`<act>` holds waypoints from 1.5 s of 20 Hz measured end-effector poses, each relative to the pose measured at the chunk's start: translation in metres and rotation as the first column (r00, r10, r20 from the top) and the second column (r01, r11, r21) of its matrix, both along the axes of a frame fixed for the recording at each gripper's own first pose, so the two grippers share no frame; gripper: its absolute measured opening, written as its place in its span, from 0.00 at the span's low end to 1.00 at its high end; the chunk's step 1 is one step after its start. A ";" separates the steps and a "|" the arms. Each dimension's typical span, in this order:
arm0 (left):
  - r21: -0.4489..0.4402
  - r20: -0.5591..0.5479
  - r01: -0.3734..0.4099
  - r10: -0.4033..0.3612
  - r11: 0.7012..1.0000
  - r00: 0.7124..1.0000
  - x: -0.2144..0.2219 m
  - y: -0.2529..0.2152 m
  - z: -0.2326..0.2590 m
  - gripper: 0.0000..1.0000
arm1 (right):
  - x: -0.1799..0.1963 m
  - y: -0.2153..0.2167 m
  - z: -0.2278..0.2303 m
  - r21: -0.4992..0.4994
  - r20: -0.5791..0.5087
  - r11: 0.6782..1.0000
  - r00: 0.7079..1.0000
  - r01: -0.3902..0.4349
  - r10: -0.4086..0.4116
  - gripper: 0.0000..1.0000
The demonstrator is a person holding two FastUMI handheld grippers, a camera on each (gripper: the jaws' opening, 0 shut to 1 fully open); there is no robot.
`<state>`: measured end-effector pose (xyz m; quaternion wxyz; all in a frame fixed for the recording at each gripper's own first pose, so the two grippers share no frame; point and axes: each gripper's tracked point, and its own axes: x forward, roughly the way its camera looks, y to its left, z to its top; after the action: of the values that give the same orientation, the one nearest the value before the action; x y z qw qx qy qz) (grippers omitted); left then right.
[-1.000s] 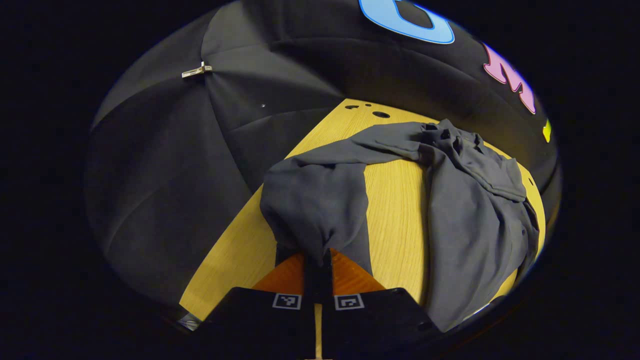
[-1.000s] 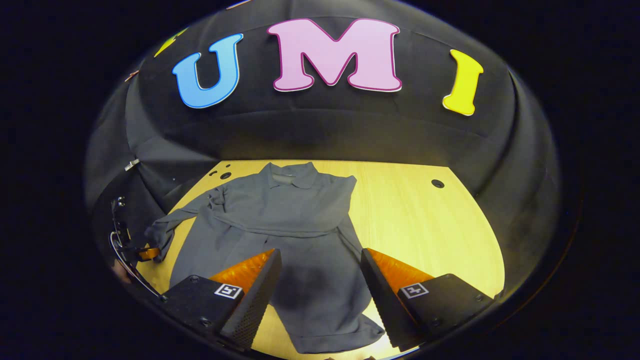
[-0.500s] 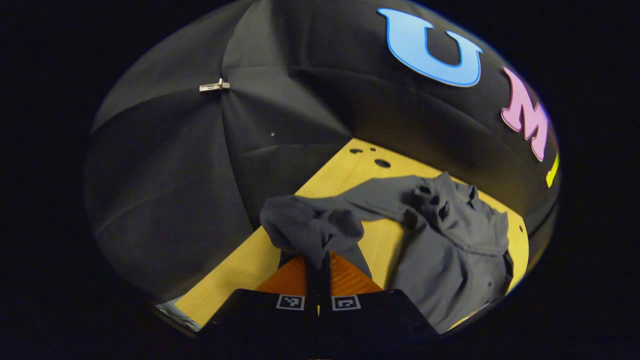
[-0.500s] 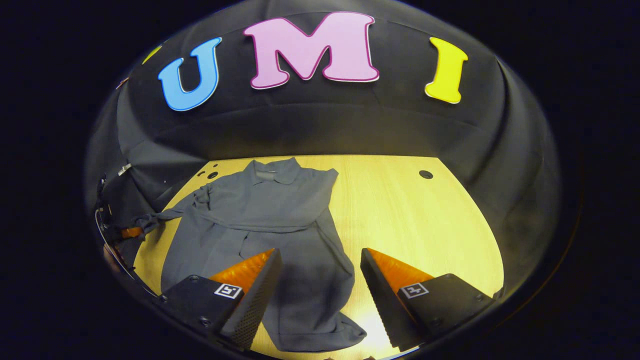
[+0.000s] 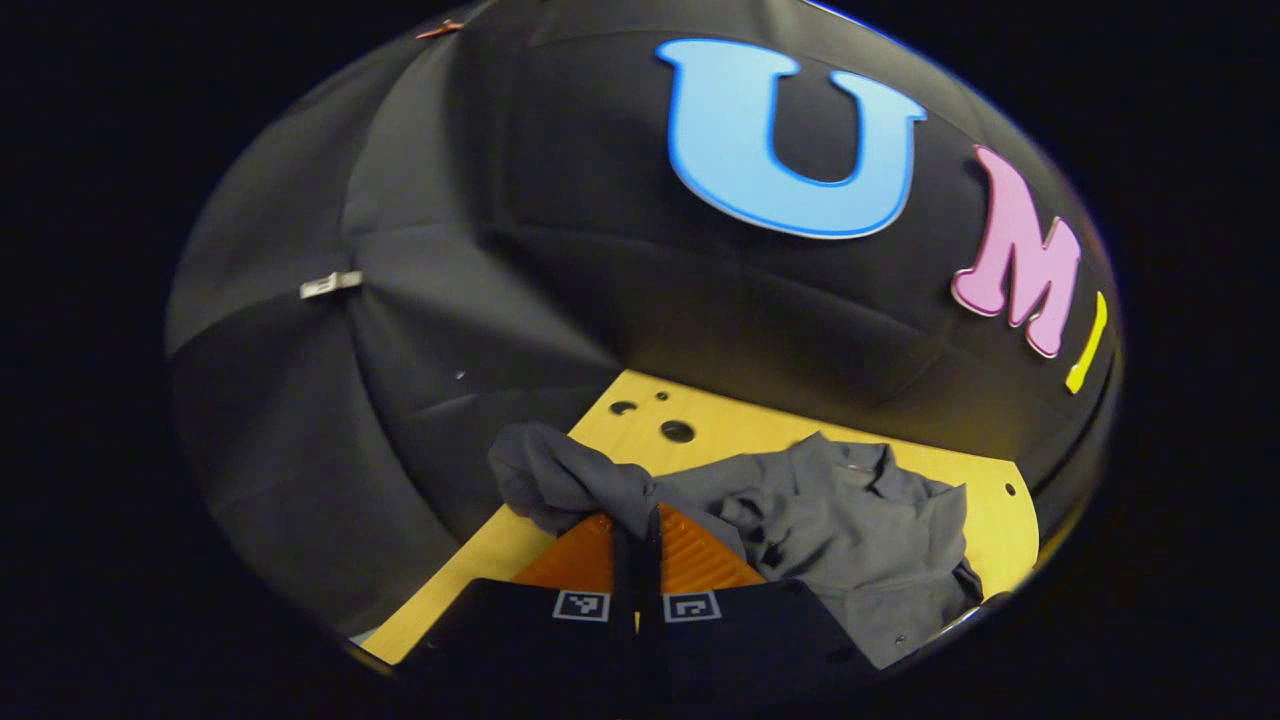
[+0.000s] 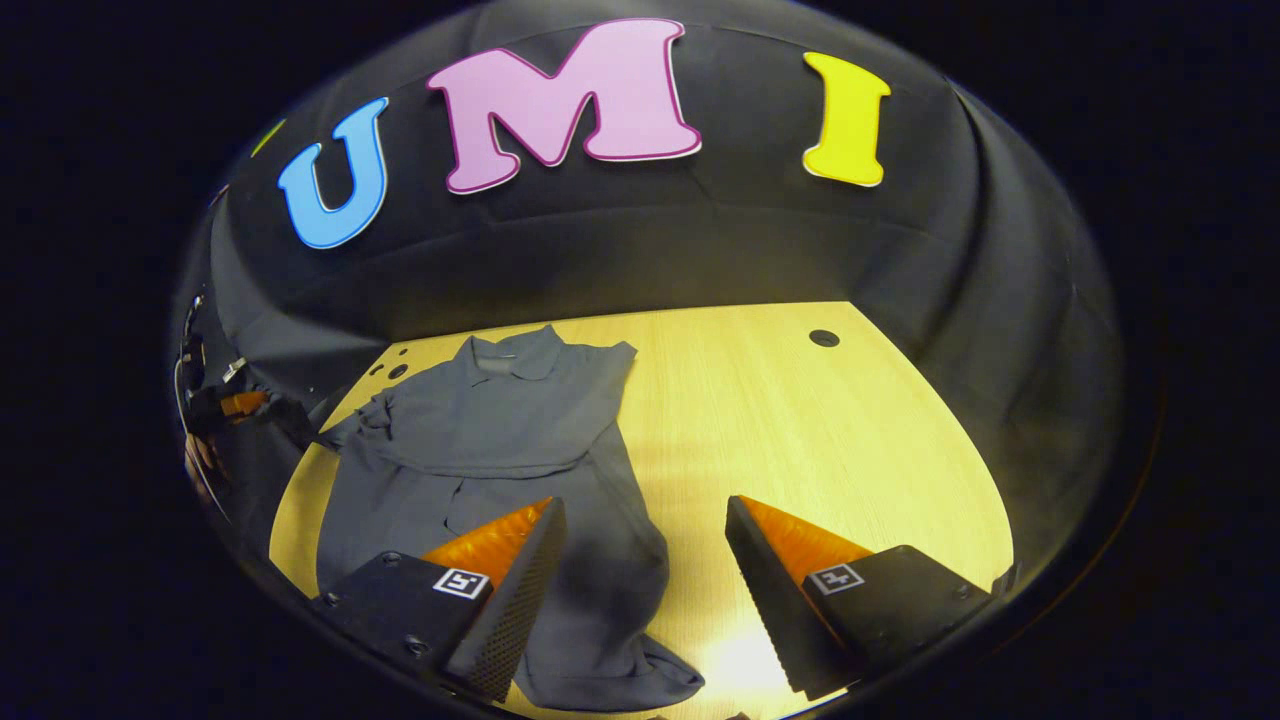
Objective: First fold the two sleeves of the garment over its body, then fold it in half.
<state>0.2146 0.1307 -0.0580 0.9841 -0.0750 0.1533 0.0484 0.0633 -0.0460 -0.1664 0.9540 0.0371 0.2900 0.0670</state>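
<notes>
Lifted higher since a second ago, my left gripper (image 5: 636,535) pinches the sleeve (image 5: 560,480) above the table (image 6: 800,420), my right gripper (image 6: 645,560) spread over the shirt (image 6: 500,430) beyond; thin cloth could slip free.

The left gripper (image 5: 637,530) has its jaws pressed together, pinching a bunched dark grey fabric sleeve (image 5: 560,480). The right gripper (image 6: 645,545) hangs with jaws spread wide, nothing between them.

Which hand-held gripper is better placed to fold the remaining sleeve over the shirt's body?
Left hand-held gripper: it is shut on the sleeve. The right hand-held gripper hangs open.
</notes>
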 end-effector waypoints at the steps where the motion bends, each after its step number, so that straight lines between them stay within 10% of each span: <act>1: 0.024 0.003 0.029 -0.030 0.999 1.000 0.008 -0.014 0.007 0.05 | 0.000 -0.006 -0.003 0.004 -0.004 1.000 1.000 0.013 -0.013 1.00; 8: 0.158 0.011 0.243 -0.248 0.957 0.969 0.052 -0.136 0.020 0.05 | -0.010 -0.048 -0.019 0.040 -0.039 0.993 0.993 0.111 -0.110 1.00; 21: 0.094 -0.074 0.551 -0.546 0.829 0.835 0.069 -0.365 -0.027 0.06 | -0.037 -0.106 -0.048 0.072 -0.113 0.978 0.976 0.196 -0.187 0.99; 30: 0.008 -0.129 0.600 -0.594 0.800 0.794 0.068 -0.445 -0.069 0.08 | -0.056 -0.093 -0.057 0.077 -0.130 0.990 0.986 0.119 -0.108 0.99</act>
<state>0.2823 -0.3142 -0.1266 0.9395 0.0041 0.2269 -0.2565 0.0074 -0.1390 -0.2231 0.9336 0.0979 0.3439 0.0223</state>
